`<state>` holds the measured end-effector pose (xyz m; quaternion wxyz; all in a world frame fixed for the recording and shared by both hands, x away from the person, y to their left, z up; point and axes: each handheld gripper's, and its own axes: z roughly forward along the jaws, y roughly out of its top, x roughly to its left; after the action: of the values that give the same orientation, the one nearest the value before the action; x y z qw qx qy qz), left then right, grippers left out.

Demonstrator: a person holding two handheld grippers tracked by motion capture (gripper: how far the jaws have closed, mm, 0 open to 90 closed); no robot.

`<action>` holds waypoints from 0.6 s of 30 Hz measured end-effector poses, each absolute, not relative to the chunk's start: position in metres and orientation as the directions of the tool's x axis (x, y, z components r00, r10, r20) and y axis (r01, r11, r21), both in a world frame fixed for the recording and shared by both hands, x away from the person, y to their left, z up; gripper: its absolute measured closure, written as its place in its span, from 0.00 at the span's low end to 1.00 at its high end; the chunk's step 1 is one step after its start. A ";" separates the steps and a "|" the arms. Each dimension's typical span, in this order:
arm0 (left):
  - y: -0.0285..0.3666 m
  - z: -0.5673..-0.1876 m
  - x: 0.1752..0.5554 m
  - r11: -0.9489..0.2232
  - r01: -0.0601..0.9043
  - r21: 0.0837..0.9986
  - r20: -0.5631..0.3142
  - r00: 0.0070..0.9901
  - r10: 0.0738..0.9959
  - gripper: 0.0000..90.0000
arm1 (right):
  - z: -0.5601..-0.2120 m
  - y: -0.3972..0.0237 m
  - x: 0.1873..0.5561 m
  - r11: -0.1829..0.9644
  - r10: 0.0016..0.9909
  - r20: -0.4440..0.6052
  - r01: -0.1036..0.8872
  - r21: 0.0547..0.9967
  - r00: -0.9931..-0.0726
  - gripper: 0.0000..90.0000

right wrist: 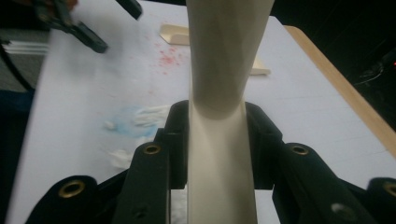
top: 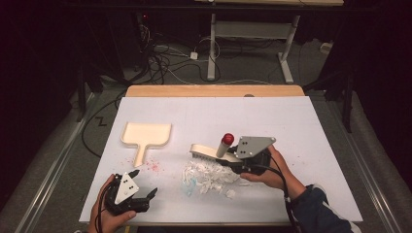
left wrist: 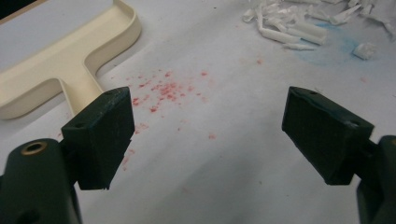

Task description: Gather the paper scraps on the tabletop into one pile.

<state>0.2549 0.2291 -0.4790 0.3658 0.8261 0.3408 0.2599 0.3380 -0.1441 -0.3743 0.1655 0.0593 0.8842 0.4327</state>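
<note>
Brush in my right gripper, sweeping white scraps toward the dustpan.

I hold the cream hand brush [top: 206,151] by its handle, my right gripper [right wrist: 217,140] clamped on it so the bristles rest at the far edge of the pile of white paper scraps [top: 210,177] at the middle of the white table cover [top: 301,126]. A red-capped marker [top: 225,144] stands just behind the brush. The cream dustpan [top: 145,134] lies well to the left, its handle toward me, with red crumbs [left wrist: 163,88] scattered beside it. My left gripper [left wrist: 205,135] hovers there with jaws wide apart and empty, probably waiting to take the dustpan's handle.
</note>
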 end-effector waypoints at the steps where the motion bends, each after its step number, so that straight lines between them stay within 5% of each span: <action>1: 0.230 -0.479 0.254 -0.494 0.373 0.786 0.177 0.629 0.757 0.18 | -0.372 -0.145 0.333 0.607 0.249 -0.211 -0.017 0.794 -0.945 0.75; 11: 0.241 -0.475 0.251 -0.475 0.368 0.799 0.181 0.607 0.774 0.21 | -0.400 -0.114 0.301 0.636 0.157 0.025 0.120 0.762 -0.987 0.75; 18: 0.238 -0.481 0.255 -0.501 0.384 0.776 0.186 0.620 0.762 0.20 | -0.416 -0.102 0.301 0.713 0.126 0.061 0.133 0.688 -0.990 0.75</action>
<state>0.2545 0.2381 -0.4810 0.3589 0.8252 0.3472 0.2638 0.3011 -0.1020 -0.4155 -0.0049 0.0699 0.9256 0.3720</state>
